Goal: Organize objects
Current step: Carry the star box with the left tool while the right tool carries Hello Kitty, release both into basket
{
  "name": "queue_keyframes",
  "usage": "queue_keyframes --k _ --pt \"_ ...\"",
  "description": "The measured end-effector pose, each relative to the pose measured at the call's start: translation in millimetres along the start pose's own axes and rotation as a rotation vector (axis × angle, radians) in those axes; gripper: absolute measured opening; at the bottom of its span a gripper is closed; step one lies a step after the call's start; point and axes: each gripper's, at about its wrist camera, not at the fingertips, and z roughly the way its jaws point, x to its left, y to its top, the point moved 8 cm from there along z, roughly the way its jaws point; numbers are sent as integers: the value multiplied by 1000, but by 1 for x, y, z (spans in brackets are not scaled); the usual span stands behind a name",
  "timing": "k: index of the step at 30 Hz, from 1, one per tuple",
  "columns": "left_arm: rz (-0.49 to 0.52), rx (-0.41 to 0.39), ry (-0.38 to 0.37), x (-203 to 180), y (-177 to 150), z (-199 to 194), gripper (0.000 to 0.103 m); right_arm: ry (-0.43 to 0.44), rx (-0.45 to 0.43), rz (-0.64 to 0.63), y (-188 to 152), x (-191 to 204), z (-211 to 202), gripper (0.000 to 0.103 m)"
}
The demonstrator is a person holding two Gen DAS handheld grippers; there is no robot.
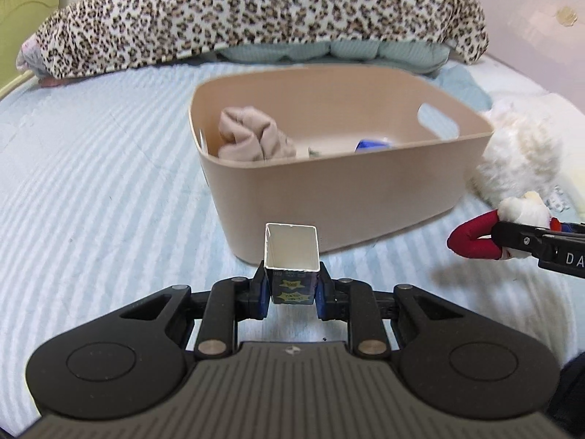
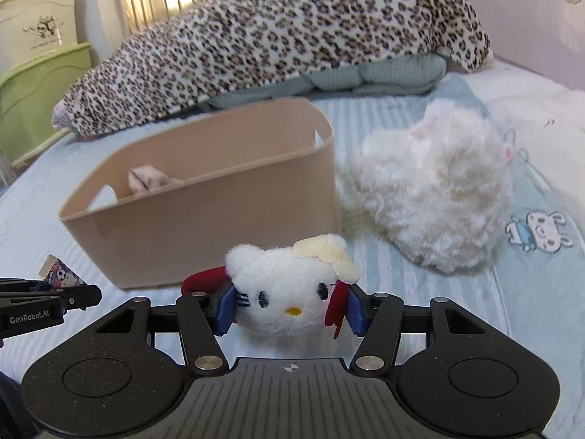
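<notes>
My left gripper (image 1: 291,291) is shut on a small open carton (image 1: 291,256) with star stickers, held above the bed just in front of the beige plastic bin (image 1: 351,197). The bin holds a rolled beige cloth (image 1: 252,135) and a blue item (image 1: 371,144). My right gripper (image 2: 290,307) is shut on a small white cat plush (image 2: 289,289) with a red bow, to the right of the bin (image 2: 204,226). The left gripper with the carton (image 2: 58,272) shows at the left edge of the right wrist view.
A fluffy white plush (image 2: 435,197) lies right of the bin. A leopard-print blanket (image 2: 278,40) covers pillows at the back of the bed. The striped light-blue sheet (image 1: 91,183) spreads left of the bin. A green bed frame (image 2: 33,102) stands far left.
</notes>
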Motion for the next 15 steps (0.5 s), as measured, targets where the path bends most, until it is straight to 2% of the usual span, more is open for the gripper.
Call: queue_keyframes --k 7,15 --pt "15 -85 -9 -2 20 -33 25 27 -108 2 33 7 -31 55" --pt "33 -191 7 -6 62 -50 25 39 -252 -41 81 25 -47 55"
